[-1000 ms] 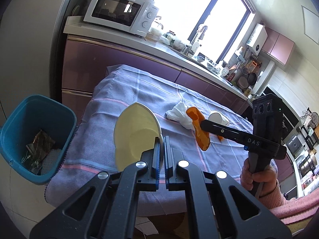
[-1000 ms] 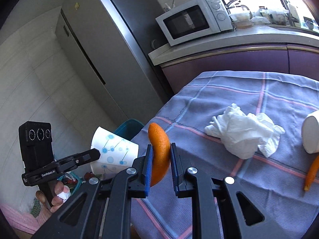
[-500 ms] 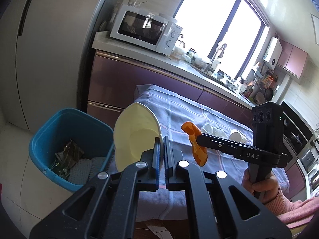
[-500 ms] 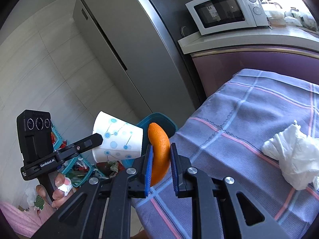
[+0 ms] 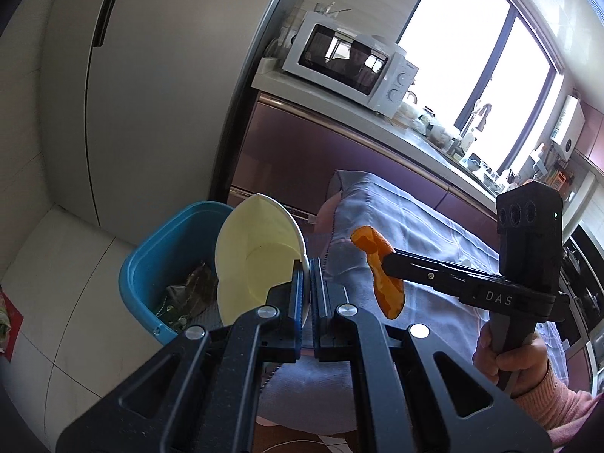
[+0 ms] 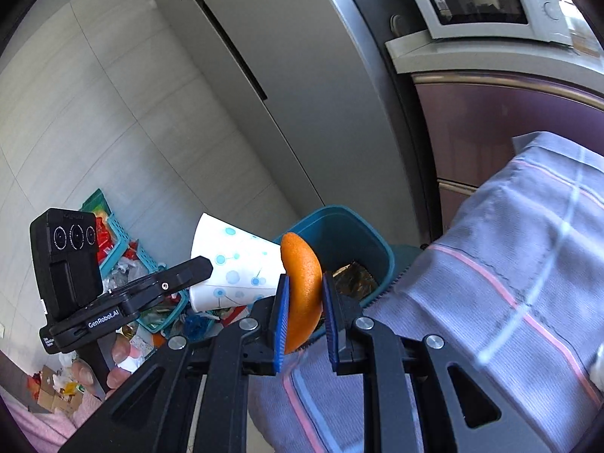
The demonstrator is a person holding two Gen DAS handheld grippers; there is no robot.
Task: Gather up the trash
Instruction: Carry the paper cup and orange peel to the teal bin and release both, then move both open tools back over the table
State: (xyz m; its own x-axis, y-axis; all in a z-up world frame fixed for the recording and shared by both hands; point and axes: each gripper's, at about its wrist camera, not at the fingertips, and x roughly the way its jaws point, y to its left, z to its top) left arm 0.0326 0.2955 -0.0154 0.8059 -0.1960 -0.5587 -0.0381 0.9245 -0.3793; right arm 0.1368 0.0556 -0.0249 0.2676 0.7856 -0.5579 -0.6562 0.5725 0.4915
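The left claw [image 5: 308, 283] is clamped together on the rim of a white paper cup with blue dots [image 5: 256, 260], its pale mouth facing the left wrist camera and its body hanging over the blue plastic trash bin [image 5: 151, 264]. The right claw [image 6: 304, 302] is pinched on a curved piece of orange peel [image 6: 302, 290], held just past the corner of the bench covered in a grey-lilac checked cloth [image 6: 509, 264]. The bin stands on the floor beside that corner, with crumpled wrappers [image 5: 188, 287] inside. Beyond it are the grey refrigerator [image 5: 151, 75] and a white microwave oven [image 5: 351, 64] on the kitchen counter.
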